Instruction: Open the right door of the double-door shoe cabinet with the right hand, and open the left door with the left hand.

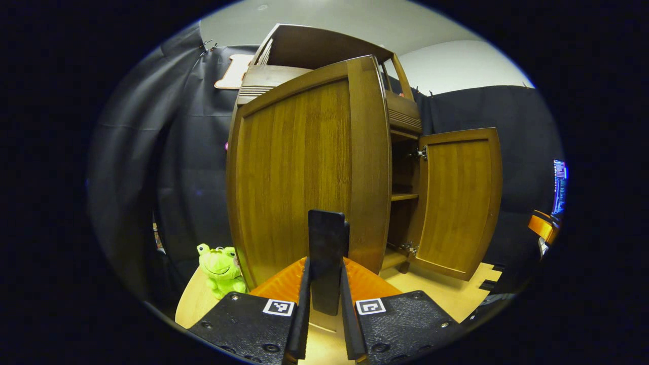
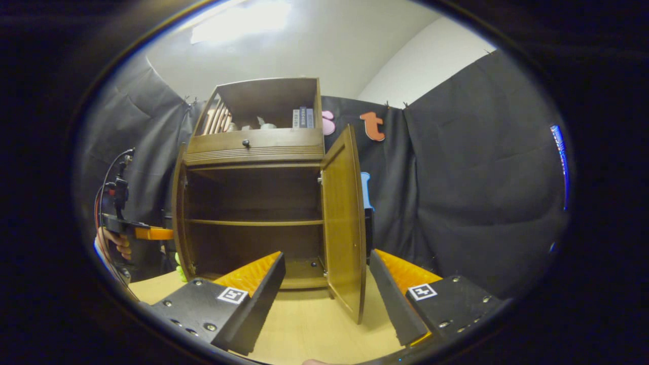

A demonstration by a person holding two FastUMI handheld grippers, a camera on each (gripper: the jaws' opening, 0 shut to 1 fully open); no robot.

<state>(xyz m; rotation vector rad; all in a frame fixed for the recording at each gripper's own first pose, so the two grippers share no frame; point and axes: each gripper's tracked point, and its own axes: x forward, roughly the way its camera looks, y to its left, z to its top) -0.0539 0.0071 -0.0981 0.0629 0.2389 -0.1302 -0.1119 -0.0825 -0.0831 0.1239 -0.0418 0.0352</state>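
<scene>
A green frog plush toy (image 1: 220, 268) sits on the pale wooden floor (image 1: 456, 296) at near left. A few books (image 2: 302, 118) stand upright on the top shelf, with a lit screen (image 1: 559, 186) at far right.

Light: dim booth, overhead glow on the ceiling (image 2: 243, 25) in the right gripper view.
Shadow: cabinet (image 2: 253, 203) interior dark; black cloth swallows detail.
Distortion: strong fisheye, left door (image 1: 304, 172) bulges, edges curve.
Focus: near fingers (image 1: 327, 263) slightly soft, far parts sharp.

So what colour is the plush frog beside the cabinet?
Bright green; the plush frog toy shows best in the left gripper view.
</scene>
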